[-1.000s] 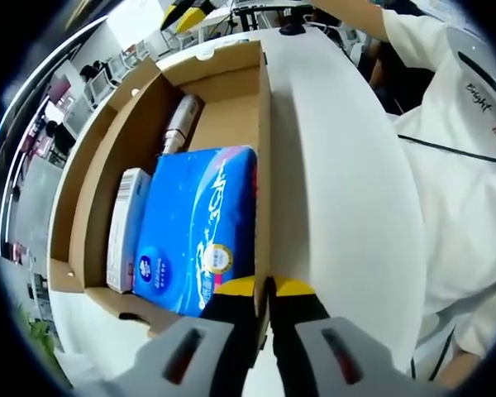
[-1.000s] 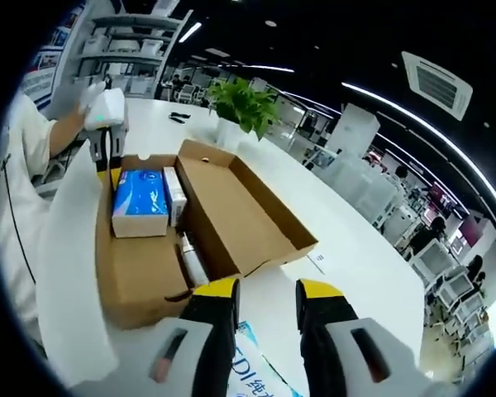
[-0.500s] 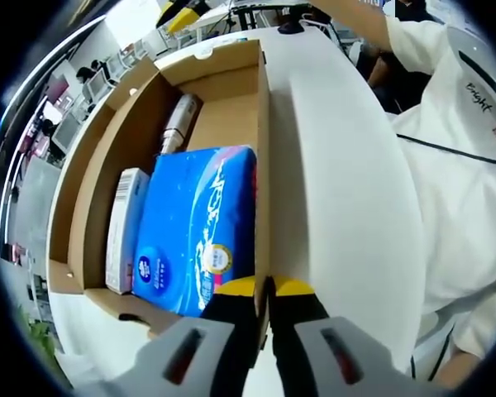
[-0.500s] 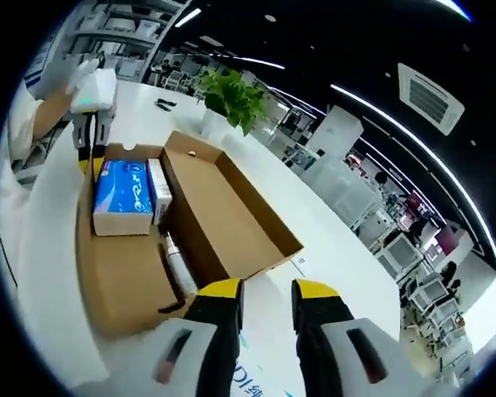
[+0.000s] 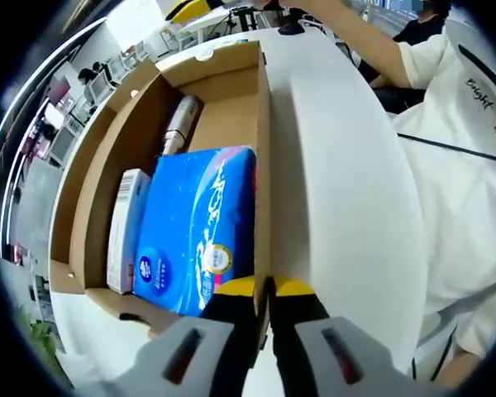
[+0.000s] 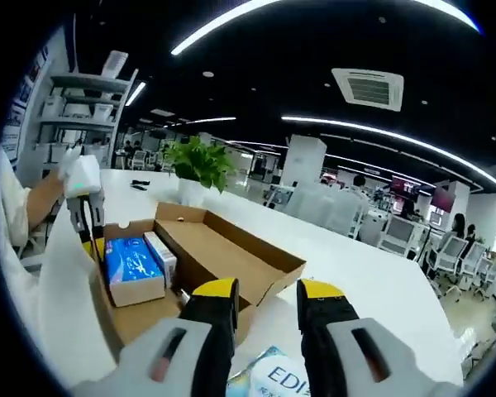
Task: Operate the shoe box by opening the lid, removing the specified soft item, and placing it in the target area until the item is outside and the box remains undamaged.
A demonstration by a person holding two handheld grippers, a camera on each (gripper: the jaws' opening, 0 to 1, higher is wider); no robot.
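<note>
Two grippers in play. Left gripper (image 5: 264,291): yellow-tipped jaws pinched together on the near wall of the shoe box (image 5: 263,165), clamping the cardboard edge at the view's 6 o'clock. Blue tissue pack (image 5: 200,227) sits inside the box just beside those tips, running toward 11 o'clock from them, touching the gripped wall's inner face. White carton (image 5: 126,227) lies against the pack's far side, at 9 o'clock. A silver tube (image 5: 180,122) lies deeper in the box toward 12 o'clock. Open lid (image 5: 91,165) hangs off the far long side. White table (image 5: 347,190) at 3 o'clock, person's white sleeve beyond it.

Right gripper (image 6: 264,294): jaws parted, nothing between them. In its view the box sits past the tips toward 10 o'clock, lid flat toward 12, tissue pack inside at 9 o'clock. A blue-and-white pack (image 6: 269,382) lies on the table under the jaws at 6 o'clock. Potted plant (image 6: 194,169) at 11 o'clock, beyond the box.
</note>
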